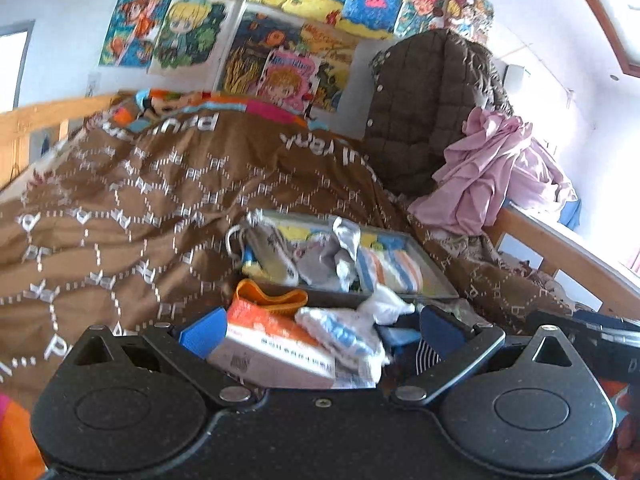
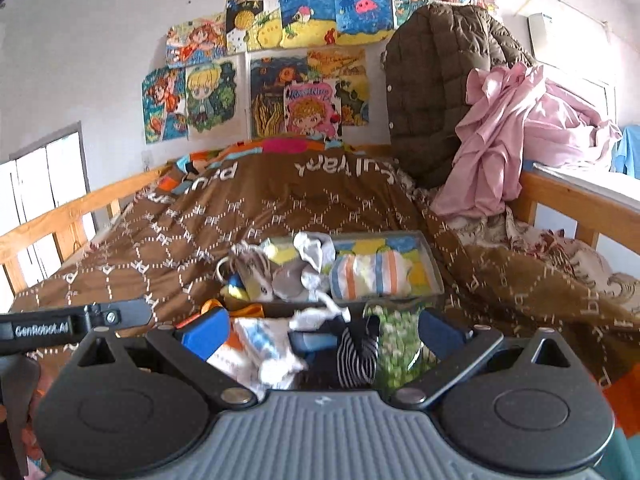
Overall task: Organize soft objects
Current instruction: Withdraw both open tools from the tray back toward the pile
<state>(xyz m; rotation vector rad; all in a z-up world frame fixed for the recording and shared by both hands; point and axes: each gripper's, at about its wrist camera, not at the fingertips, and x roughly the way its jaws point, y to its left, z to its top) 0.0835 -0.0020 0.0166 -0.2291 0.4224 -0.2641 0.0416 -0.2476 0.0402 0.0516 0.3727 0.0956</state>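
Observation:
A shallow grey tray [image 1: 436,276] [image 2: 434,268] lies on the brown quilt. It holds a striped orange, blue and white cloth [image 1: 390,270] [image 2: 372,274], a grey sock [image 1: 324,264] [image 2: 292,278] and a drawstring pouch [image 1: 268,248] [image 2: 252,268]. In front of the tray lies a loose pile: an orange and white item [image 1: 264,320], a white and blue cloth [image 1: 340,332] [image 2: 264,348], a dark striped sock [image 1: 426,354] [image 2: 358,356] and a green patterned piece [image 2: 396,344]. My left gripper [image 1: 320,330] is open above the pile's left side. My right gripper [image 2: 324,334] is open over its right side. Neither holds anything.
The brown patterned quilt [image 2: 280,208] covers the bed. Wooden rails [image 2: 60,216] [image 2: 568,196] run along both sides. A brown quilted jacket [image 2: 432,80] and pink clothes [image 2: 512,128] hang at the back right. Posters [image 2: 280,60] cover the wall.

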